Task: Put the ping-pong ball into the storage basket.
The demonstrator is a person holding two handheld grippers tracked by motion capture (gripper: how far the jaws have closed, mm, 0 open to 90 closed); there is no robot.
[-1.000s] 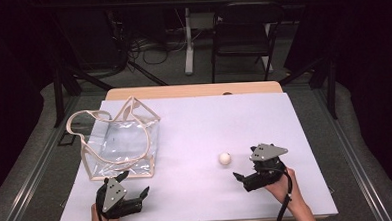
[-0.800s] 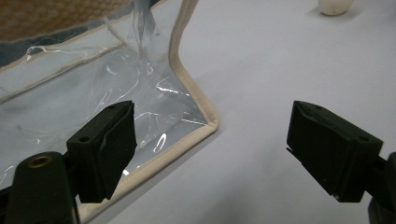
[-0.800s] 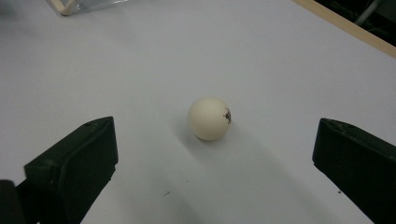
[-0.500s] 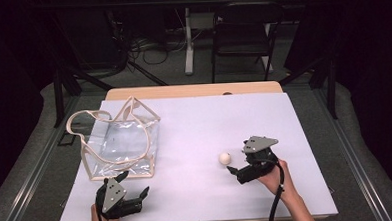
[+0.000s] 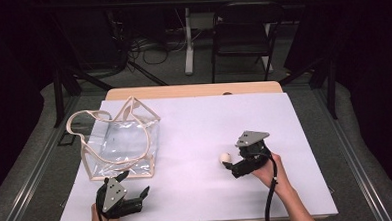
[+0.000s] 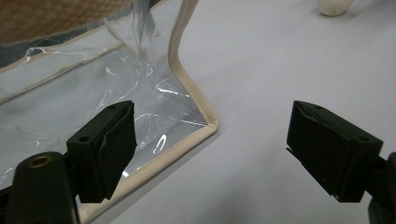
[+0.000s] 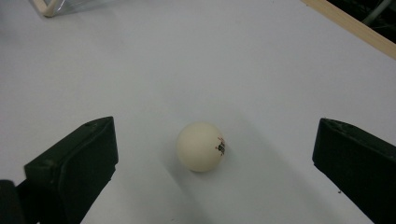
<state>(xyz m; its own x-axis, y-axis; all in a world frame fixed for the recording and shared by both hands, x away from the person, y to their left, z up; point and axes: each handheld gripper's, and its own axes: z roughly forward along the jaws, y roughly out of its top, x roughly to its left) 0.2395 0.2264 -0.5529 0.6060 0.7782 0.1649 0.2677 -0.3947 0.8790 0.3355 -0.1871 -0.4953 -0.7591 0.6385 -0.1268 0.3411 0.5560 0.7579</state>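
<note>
A cream ping-pong ball (image 5: 225,157) (image 7: 201,146) with a small printed mark lies on the white table cover. My right gripper (image 5: 231,165) (image 7: 215,168) is open just right of it, and the ball rests on the table between the two jaws, touching neither. A clear plastic tote bag (image 5: 120,146) (image 6: 88,107) with beige trim and handles lies flat at the left. My left gripper (image 5: 140,198) (image 6: 210,149) is open near the table's front edge, pointing at the bag's near corner. The ball (image 6: 334,5) also shows far off in the left gripper view.
The white cover (image 5: 199,125) spans a wooden table (image 5: 193,90). Beyond the far edge stand a black chair (image 5: 243,33), table legs and floor cables (image 5: 146,47). Dark curtains close both sides.
My right gripper has moved left across the table toward the ball, and the ball now lies between its jaws. The left gripper and bag have stayed put.
</note>
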